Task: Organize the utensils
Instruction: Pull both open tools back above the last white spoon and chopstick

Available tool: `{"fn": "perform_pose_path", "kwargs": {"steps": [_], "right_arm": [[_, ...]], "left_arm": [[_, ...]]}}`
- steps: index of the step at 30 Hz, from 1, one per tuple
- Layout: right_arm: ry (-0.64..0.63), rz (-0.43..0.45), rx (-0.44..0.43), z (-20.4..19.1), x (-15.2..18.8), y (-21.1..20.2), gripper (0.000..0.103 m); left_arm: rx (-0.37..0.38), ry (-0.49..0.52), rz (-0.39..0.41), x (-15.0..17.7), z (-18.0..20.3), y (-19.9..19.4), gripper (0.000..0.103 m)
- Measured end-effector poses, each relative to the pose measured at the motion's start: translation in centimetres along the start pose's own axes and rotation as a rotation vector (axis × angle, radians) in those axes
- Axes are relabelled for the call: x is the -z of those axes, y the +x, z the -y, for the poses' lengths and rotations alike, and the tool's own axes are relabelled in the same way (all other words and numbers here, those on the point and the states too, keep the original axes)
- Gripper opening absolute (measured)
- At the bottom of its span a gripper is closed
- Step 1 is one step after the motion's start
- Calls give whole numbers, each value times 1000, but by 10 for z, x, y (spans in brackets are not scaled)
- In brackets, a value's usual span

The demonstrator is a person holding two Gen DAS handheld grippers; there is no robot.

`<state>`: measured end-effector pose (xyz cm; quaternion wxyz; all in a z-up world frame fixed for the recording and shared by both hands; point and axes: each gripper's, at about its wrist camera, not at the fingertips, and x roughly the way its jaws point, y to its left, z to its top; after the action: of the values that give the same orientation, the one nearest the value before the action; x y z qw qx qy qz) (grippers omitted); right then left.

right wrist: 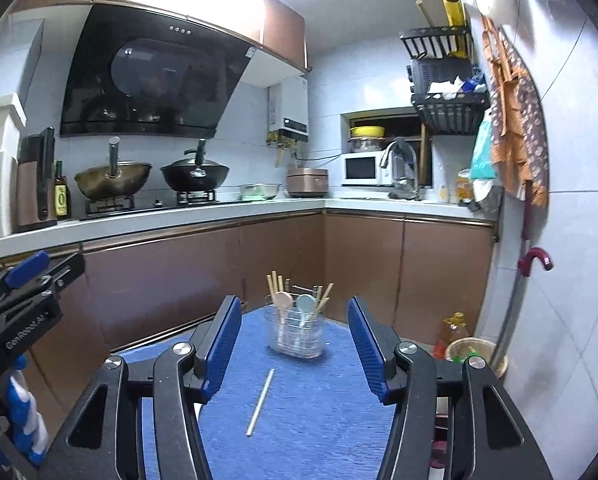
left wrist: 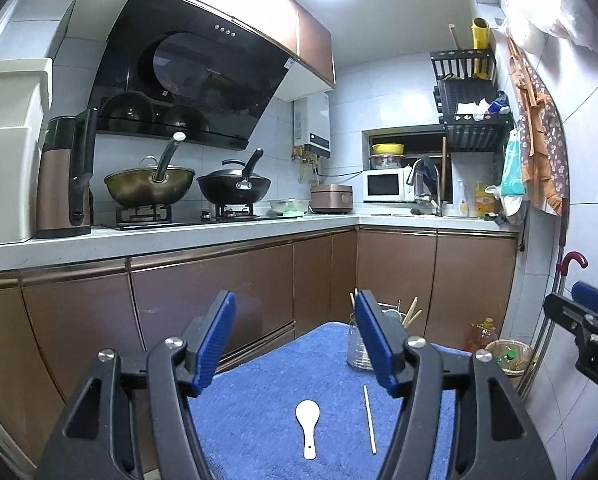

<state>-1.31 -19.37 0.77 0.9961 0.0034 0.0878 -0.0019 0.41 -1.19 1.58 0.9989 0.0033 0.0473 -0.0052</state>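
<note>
A white ceramic spoon (left wrist: 307, 429) lies on the blue towel (left wrist: 259, 400), bowl pointing away from me. To its right lies a thin metal stick (left wrist: 369, 419), seen again as the metal stick (right wrist: 261, 402) on the blue towel (right wrist: 319, 420) in the right wrist view. At the towel's far end a clear holder (right wrist: 297, 334) carries wooden chopsticks, a pink spoon and a pale blue spoon; the same holder (left wrist: 357, 350) is partly hidden behind a finger. My left gripper (left wrist: 295, 332) hangs open above the spoon, nothing between its pads. My right gripper (right wrist: 295, 338) is open above the stick, empty.
Brown cabinet doors (right wrist: 179, 280) stand beyond the towel under a white counter (left wrist: 219, 232) with two woks on a stove. An oil bottle (right wrist: 455, 332) and a woven bin (right wrist: 475, 354) sit on the floor at the right. A red-handled umbrella (right wrist: 535, 262) leans on the tiled wall.
</note>
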Motion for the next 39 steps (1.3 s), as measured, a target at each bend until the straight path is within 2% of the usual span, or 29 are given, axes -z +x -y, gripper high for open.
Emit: {"fn": "perform_pose_path", "kwargs": {"steps": [5, 9, 14, 25, 39], "right_arm": [[-21, 14, 42, 0, 3, -6, 53], [-39, 27, 66, -1, 5, -7, 60], [-58, 27, 103, -1, 8, -6, 60], [-111, -22, 222, 8, 24, 15, 65], [-124, -98, 314, 40, 42, 50, 65]], "left_arm": [[-2, -1, -13, 2, 0, -2, 60], [3, 4, -26, 3, 2, 1, 60], [18, -2, -55, 7, 7, 11, 60], [30, 1, -136, 22, 21, 48, 60], [65, 6, -255, 51, 42, 103, 60]]}}
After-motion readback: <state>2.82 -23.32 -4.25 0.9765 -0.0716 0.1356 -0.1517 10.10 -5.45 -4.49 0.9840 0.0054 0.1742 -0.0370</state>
